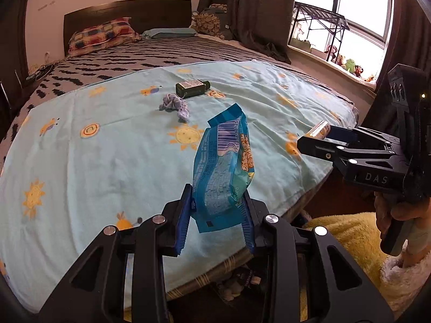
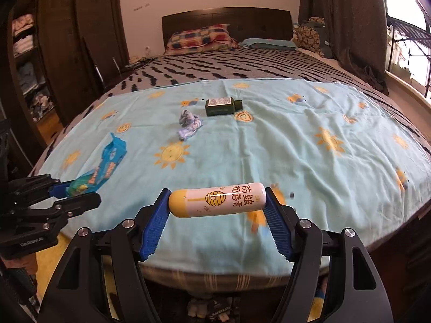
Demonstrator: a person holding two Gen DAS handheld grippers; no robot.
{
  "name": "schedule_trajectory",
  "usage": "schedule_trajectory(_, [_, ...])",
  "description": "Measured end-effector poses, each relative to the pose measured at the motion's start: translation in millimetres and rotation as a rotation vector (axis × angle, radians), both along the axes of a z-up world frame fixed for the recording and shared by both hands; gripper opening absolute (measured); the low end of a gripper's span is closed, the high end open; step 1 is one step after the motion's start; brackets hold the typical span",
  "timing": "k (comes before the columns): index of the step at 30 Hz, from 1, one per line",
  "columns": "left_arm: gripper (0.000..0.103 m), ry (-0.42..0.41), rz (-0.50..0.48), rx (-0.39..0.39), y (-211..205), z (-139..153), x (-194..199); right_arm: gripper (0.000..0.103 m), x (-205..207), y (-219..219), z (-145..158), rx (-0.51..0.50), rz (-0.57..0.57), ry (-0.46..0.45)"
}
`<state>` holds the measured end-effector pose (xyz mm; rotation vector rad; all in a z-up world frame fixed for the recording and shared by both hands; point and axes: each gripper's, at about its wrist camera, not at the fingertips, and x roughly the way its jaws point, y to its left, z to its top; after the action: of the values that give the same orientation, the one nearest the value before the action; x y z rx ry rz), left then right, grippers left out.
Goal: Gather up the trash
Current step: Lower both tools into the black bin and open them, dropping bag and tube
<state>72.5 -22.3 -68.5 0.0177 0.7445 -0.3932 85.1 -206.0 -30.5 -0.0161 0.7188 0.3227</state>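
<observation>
My left gripper (image 1: 216,210) is shut on a blue snack wrapper (image 1: 223,161), held upright above the near edge of the bed; the same wrapper (image 2: 105,165) shows at the left of the right wrist view. My right gripper (image 2: 218,210) is shut on a white and yellow lip-balm tube (image 2: 218,200), clamped end to end between the blue pads; the tube (image 1: 320,129) shows at the right of the left wrist view. Farther back on the light blue sheet (image 2: 296,148) lie a dark green bottle (image 2: 222,106) and a crumpled bluish wad (image 2: 188,126).
The bed fills both views, with pillows (image 2: 200,39) and a dark headboard at the far end. A yellow fluffy rug (image 1: 355,239) lies on the floor at the bed's near right corner. A wardrobe (image 2: 54,53) stands left, a window with a rack (image 1: 320,18) right.
</observation>
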Motion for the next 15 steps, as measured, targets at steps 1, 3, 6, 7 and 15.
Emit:
schedule_trajectory(1, [0.032,0.001,-0.004,-0.003,-2,-2,-6,0.069,-9,-2,-1,-0.003,-0.001,-0.002])
schedule_trajectory(3, [0.032,0.010,-0.015,-0.009,-6,-7,-20,0.069,-24,-5,-4,-0.008,-0.003,-0.002])
schedule_trajectory(6, [0.032,0.033,-0.036,-0.011,-13,-19,-40,0.069,-44,-11,-16,-0.010,-0.009,0.015])
schedule_trajectory(7, [0.032,0.044,-0.043,-0.012,-15,-24,-47,0.069,-49,-12,-21,-0.010,-0.009,0.024])
schedule_trajectory(15, [0.032,0.180,-0.096,-0.023,-31,-84,-76,0.069,-76,-28,-82,0.012,-0.043,0.157])
